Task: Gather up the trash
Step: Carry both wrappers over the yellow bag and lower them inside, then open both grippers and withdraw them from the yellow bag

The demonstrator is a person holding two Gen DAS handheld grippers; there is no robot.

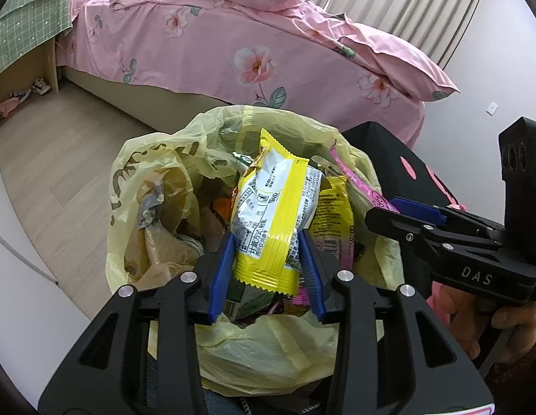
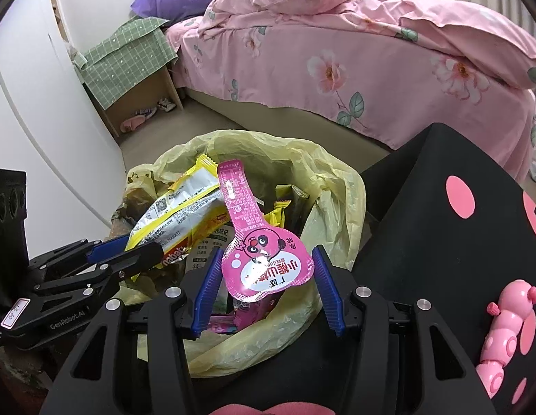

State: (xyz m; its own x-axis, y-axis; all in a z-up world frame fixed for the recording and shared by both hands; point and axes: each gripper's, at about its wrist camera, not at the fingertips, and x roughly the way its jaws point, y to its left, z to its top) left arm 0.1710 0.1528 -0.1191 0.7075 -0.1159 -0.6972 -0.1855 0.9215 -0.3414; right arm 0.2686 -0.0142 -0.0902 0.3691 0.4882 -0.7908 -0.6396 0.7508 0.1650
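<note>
A yellow plastic trash bag stands open on the floor, stuffed with several wrappers. In the left wrist view my left gripper sits over its near rim. Its blue pads lie against both sides of a yellow-and-white snack wrapper that points up and away over the trash. My right gripper hovers over the bag too. Between its pads a pink pouch with a cartoon face stands upright, neck upward. Each gripper shows in the other's view: right gripper, left gripper.
A bed with pink floral bedding runs behind the bag. A black box with pink dots stands right of the bag, with a pink toy on it. A green-clothed nightstand and slippers stand far left.
</note>
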